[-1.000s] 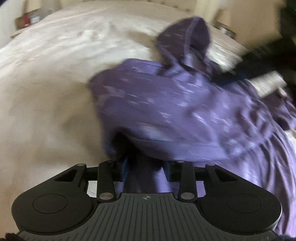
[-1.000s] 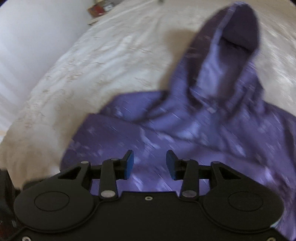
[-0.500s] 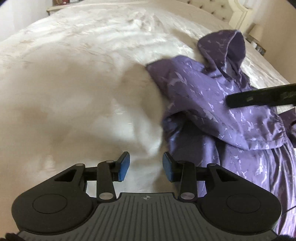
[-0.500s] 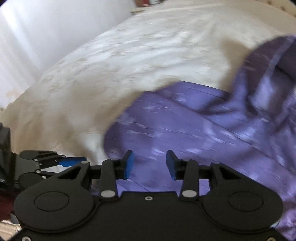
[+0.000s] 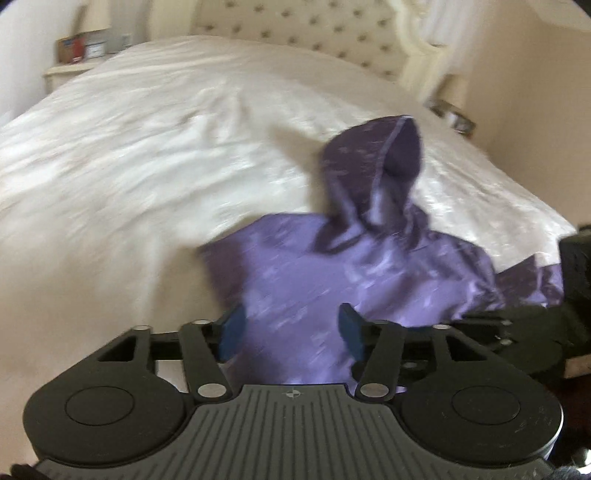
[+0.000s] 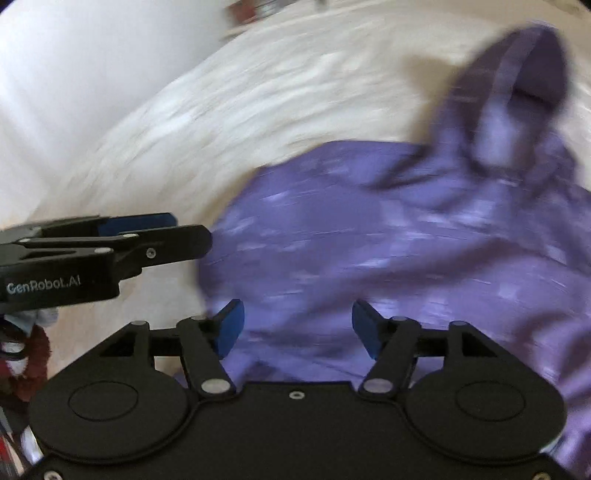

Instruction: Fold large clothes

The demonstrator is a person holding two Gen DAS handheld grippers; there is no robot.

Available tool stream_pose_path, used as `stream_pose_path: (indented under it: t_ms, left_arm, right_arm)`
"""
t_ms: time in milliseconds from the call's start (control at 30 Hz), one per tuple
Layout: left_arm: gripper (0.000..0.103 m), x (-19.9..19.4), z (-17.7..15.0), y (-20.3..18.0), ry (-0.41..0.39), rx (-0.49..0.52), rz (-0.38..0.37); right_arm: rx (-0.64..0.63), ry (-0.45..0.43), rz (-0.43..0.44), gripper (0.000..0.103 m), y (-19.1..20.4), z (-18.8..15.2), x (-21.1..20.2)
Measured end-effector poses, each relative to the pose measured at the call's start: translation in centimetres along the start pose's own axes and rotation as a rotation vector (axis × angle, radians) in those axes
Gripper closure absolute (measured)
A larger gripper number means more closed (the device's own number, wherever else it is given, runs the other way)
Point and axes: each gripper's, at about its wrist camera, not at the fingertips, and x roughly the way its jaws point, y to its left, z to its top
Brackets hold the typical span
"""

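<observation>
Left gripper (image 5: 290,334): jaws spread wide, blue pads (image 5: 232,328) apart with nothing between them, poised just above the near part of the purple hooded garment (image 5: 332,280). Seen from the side in the right wrist view (image 6: 162,230), at the left edge, reaching toward the garment's left border without touching it; lettering "GenRobot.AI" legible on its body.

Right gripper (image 6: 297,328): jaws likewise spread, blue pads (image 6: 229,326) well apart, nothing pinched. Positioned over the near portion of the garment (image 6: 388,258), cloth filling the gap between the fingers from behind. Contact with the cloth not determinable owing to blur. Partly visible as a dark shape at the right edge of the left wrist view (image 5: 524,325).

Garment: lying on the cream bedspread (image 5: 147,166), toward the near right part of the bed. Body bunched and folded over itself, left edge rounded, pale streaked print across the fabric. Hood (image 5: 380,173) at the far end, standing up slightly with its dark opening facing right; same hood (image 6: 517,85) at upper right in the right wrist view. Strip of the same purple cloth (image 5: 532,284) trailing to the right.

Farther back: bedspread wrinkled, bare to the left of the garment. Tufted headboard (image 5: 306,33) at the far end. Bedside table (image 5: 74,66) at far left with small items on it, too blurred to identify.
</observation>
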Motion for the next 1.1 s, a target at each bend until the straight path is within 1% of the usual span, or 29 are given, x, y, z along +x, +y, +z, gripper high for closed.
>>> stream_pose_path:
  t_ms: [67, 100, 200, 233, 300, 333, 367, 400, 433, 500, 600, 733, 800, 900, 1000, 1100]
  left_arm:
    - [0.041, 2.0, 0.4, -1.0, 0.003, 0.017, -0.031]
    - [0.041, 3.1, 0.3, -1.0, 0.017, 0.014, -0.034]
    - [0.041, 6.4, -0.4, 0.2, 0.125, -0.020, 0.029]
    - [0.041, 7.4, -0.9, 0.9, 0.162, -0.034, 0.040]
    - [0.041, 8.5, -1.6, 1.7, 0.204, -0.033, 0.051]
    - [0.041, 8.7, -1.8, 1.7, 0.208, -0.010, 0.050]
    - [0.041, 8.8, -1.9, 1.3, 0.213, 0.012, 0.057]
    - [0.038, 8.8, -2.0, 0.9, 0.217, 0.031, 0.065]
    - [0.034, 8.8, -2.1, 0.5, 0.221, 0.043, 0.069]
    - [0.033, 8.3, -2.1, 0.1, 0.223, 0.053, 0.078]
    - [0.033, 7.1, -1.6, -0.9, 0.194, 0.043, 0.100]
    - [0.033, 4.3, -1.2, -3.3, 0.140, -0.006, 0.120]
    - [0.033, 3.2, -1.0, -4.9, 0.126, -0.015, 0.124]
    - [0.033, 2.6, -0.6, -8.3, 0.117, -0.028, 0.094]
    - [0.033, 3.8, -0.4, -12.5, 0.130, -0.013, 0.036]
    - [0.033, 6.0, -0.5, -17.1, 0.148, 0.011, -0.026]
  right_arm:
    - [0.083, -0.007, -0.055, 0.025, -2.6, -0.3, -0.7]
    - [0.134, -0.010, -0.089, 0.025, -4.3, -0.6, -1.1]
    - [0.297, 0.000, -0.192, 0.025, -8.9, -2.2, -1.8]
    - [0.343, 0.011, -0.228, 0.025, -10.2, -2.7, -1.9]
    - [0.419, 0.036, -0.295, 0.027, -12.9, -4.0, -2.4]
    - [0.447, 0.031, -0.292, 0.029, -14.0, -4.6, -2.8]
    - [0.463, 0.018, -0.264, 0.030, -14.5, -5.1, -3.3]
    - [0.480, 0.007, -0.239, 0.030, -15.0, -5.3, -3.8]
    - [0.486, 0.000, -0.228, 0.030, -15.1, -5.3, -4.2]
    - [0.489, -0.021, -0.208, 0.027, -15.1, -5.5, -5.3]
    - [0.512, -0.078, -0.157, 0.026, -14.8, -6.4, -8.1]
    - [0.523, -0.130, -0.109, 0.025, -15.7, -8.0, -11.9]
    - [0.531, -0.137, -0.110, 0.025, -16.8, -8.5, -13.5]
    - [0.565, -0.155, -0.124, 0.025, -19.7, -9.7, -16.1]
    - [0.584, -0.182, -0.175, 0.025, -22.7, -11.0, -19.4]
    - [0.608, -0.214, -0.229, 0.025, -26.1, -12.0, -22.7]
